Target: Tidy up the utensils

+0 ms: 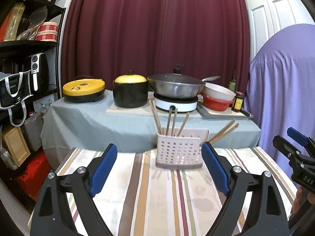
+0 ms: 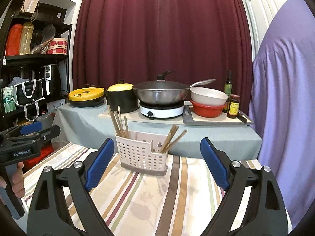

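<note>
Left gripper (image 1: 159, 169) and right gripper (image 2: 157, 163) held wide open, nothing gripped. Chopsticks (image 2: 120, 123) stood in perforated holder (image 2: 141, 154) on striped tablecloth (image 2: 137, 196), ahead of both.

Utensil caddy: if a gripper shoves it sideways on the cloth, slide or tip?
The perforated plastic utensil caddy looks light, so it would probably slide. Tall chopsticks lean out above the rim, which may make it tip. The striped tablecloth could bunch up and catch its base.
</note>
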`<state>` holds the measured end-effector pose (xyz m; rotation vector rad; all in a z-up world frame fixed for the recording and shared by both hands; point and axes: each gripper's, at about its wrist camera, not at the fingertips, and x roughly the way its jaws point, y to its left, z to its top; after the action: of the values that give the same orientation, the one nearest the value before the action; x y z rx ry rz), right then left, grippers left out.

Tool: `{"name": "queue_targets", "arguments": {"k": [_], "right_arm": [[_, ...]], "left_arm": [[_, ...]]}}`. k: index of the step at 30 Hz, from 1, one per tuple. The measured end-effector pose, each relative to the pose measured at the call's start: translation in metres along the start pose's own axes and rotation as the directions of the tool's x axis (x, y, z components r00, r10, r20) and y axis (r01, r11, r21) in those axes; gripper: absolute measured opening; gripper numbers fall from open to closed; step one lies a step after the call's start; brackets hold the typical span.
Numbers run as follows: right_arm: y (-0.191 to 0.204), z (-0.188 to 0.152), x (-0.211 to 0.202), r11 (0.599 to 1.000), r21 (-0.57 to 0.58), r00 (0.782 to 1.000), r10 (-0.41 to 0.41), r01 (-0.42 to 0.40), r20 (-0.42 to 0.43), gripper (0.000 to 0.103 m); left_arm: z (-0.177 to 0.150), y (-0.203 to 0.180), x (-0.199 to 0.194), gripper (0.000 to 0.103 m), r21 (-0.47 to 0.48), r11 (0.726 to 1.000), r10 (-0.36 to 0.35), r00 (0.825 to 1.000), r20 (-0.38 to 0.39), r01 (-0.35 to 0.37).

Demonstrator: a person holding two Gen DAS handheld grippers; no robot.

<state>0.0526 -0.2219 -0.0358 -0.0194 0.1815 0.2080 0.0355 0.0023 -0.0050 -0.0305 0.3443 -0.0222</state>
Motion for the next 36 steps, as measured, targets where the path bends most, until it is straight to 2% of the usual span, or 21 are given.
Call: {"name": "queue_targets", "arguments": {"k": [18, 36], "right_arm": [[0.004, -0.014, -0.046, 0.999, -0.033, 0.999, -0.027, 0.028, 0.026, 0.089], [0.008, -0.015, -0.054, 0.999, -0.042, 0.999, -0.018, 0.020, 0.037, 0.089]], "left_arm": [[-0.015, -0.010, -0.040, 0.085, -0.010, 1.000, 0.020, 1.000, 0.003, -0.020], [-0.018, -0.010, -0.050, 0.085, -0.014, 1.000, 0.019, 1.000, 0.005, -0.019]]}}
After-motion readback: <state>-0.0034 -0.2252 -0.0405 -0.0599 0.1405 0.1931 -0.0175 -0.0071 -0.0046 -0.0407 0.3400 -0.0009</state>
